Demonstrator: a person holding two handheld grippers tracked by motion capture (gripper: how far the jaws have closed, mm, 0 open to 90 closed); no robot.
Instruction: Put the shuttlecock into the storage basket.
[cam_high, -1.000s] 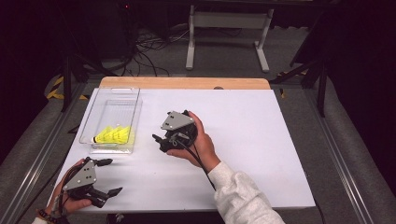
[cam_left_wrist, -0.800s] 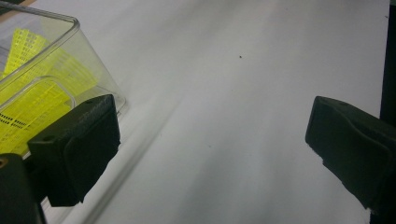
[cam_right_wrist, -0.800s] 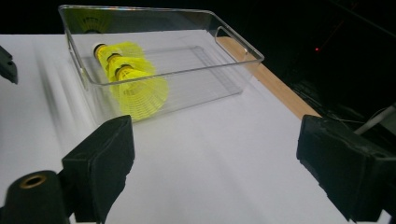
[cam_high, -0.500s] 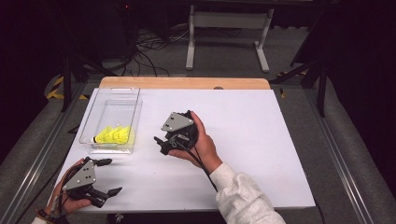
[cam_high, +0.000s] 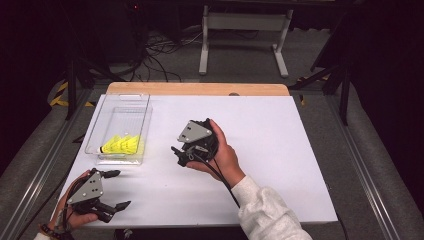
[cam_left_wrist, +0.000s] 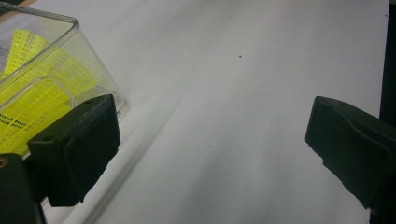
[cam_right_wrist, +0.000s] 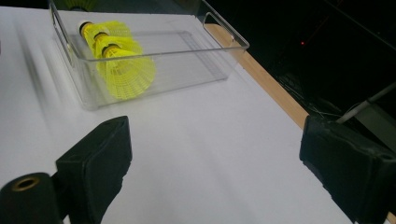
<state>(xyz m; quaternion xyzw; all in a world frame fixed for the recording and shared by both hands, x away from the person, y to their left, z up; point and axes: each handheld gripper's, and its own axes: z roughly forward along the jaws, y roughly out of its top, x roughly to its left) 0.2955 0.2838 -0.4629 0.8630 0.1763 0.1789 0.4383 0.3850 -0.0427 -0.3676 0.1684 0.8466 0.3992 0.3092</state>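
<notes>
Yellow shuttlecocks (cam_high: 122, 145) already lying in clear bin (cam_high: 141, 107), at its near end. My right gripper (cam_high: 181, 154) beside bin – jaws spread, empty. Left gripper (cam_high: 116, 189) just below bin, also released. Nothing left loose on table (cam_high: 280, 150) – work looks about done.

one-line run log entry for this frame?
left tool: open, empty | right tool: open, empty, mid-table | shuttlecocks: in clear bin | table: white

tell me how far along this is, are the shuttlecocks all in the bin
Done, it seems: the yellow shuttlecocks lie together inside the clear bin. In hand: nothing; the left gripper and right gripper are both open and empty. Left: no shuttlecock shows loose on the white table.
</notes>
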